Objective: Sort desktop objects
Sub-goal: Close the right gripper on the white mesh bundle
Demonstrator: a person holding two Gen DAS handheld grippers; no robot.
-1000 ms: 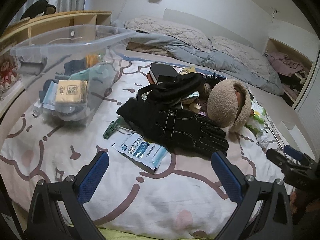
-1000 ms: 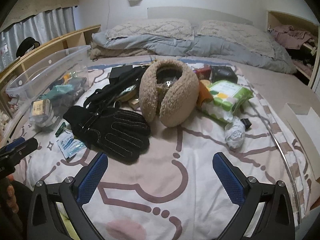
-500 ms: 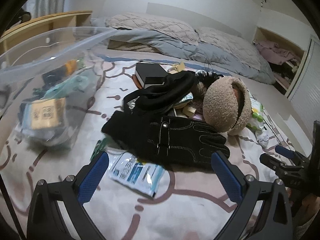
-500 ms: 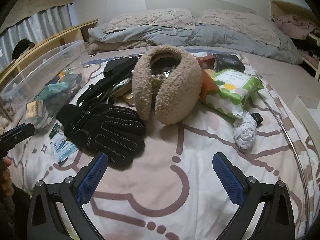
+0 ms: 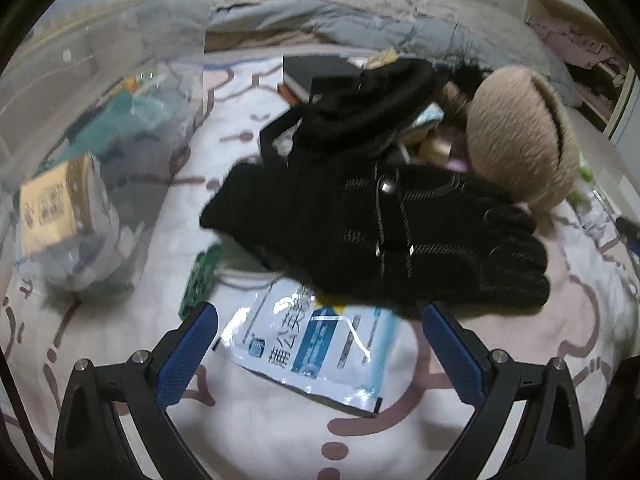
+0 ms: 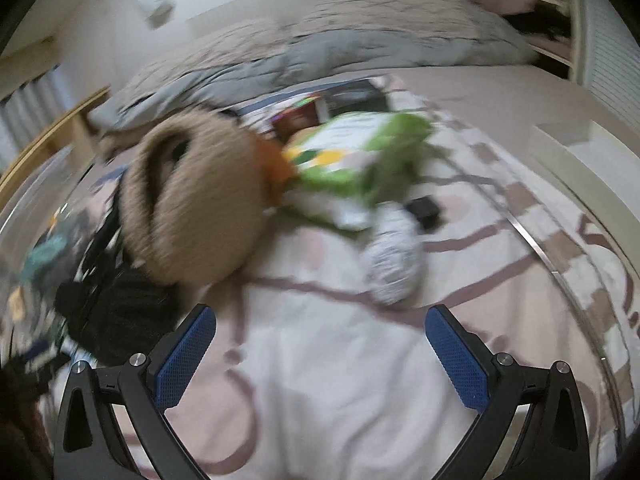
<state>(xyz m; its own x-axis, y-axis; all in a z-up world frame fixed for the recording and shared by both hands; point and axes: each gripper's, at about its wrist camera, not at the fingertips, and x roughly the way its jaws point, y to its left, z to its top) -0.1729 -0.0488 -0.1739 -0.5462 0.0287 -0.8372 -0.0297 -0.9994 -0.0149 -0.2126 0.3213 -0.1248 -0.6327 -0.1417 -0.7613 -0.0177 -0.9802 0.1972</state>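
Loose objects lie on a patterned bedspread. My left gripper (image 5: 320, 344) is open and empty, its fingers either side of a blue-and-white sachet (image 5: 316, 344). Just beyond lie black gloves (image 5: 384, 232), a green clip (image 5: 200, 280) and tan fluffy earmuffs (image 5: 516, 140). A clear plastic bin (image 5: 80, 140) with several items stands at the left. My right gripper (image 6: 320, 348) is open and empty above bare bedspread. In its blurred view are the earmuffs (image 6: 196, 208), a green wipes pack (image 6: 360, 164), a white crumpled bundle (image 6: 394, 260) and the gloves (image 6: 116, 304).
A black box (image 5: 316, 72) and black strap (image 5: 360, 112) lie behind the gloves. Grey duvet and pillows (image 6: 320, 48) fill the far end. A small black item (image 6: 424, 208) lies by the bundle. A white box (image 6: 568, 148) sits at the right.
Both grippers have moved forward and lower. The left now straddles the sachet. The right has swung right toward the bundle and wipes, and its view is blurred. Both stay open.
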